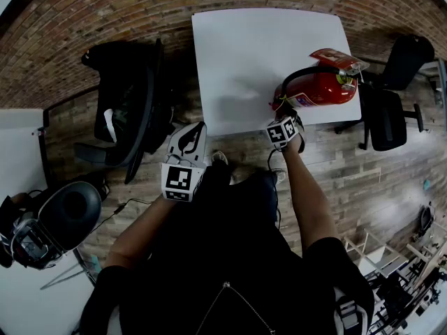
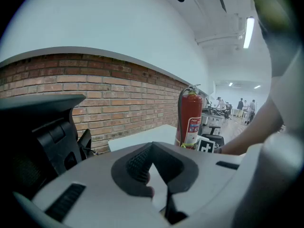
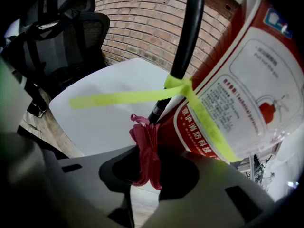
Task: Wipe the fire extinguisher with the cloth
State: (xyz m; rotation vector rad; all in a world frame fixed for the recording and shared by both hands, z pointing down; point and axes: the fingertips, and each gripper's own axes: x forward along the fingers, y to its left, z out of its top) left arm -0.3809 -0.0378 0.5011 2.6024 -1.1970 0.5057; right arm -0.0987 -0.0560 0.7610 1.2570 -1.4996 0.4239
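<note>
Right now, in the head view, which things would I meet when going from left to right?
Black mesh office chair → left gripper with its square-marker cube → red cylindrical fire extinguisher → black swivel chair.

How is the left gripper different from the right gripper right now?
The right gripper pinches a pink cloth in its fingers; the left gripper has its fingers closed on nothing. The right gripper is right up at the red fire extinguisher on the white table; the left gripper hangs off the table's edge, touching nothing. Both are pale grey and carry a marker cube.
</note>
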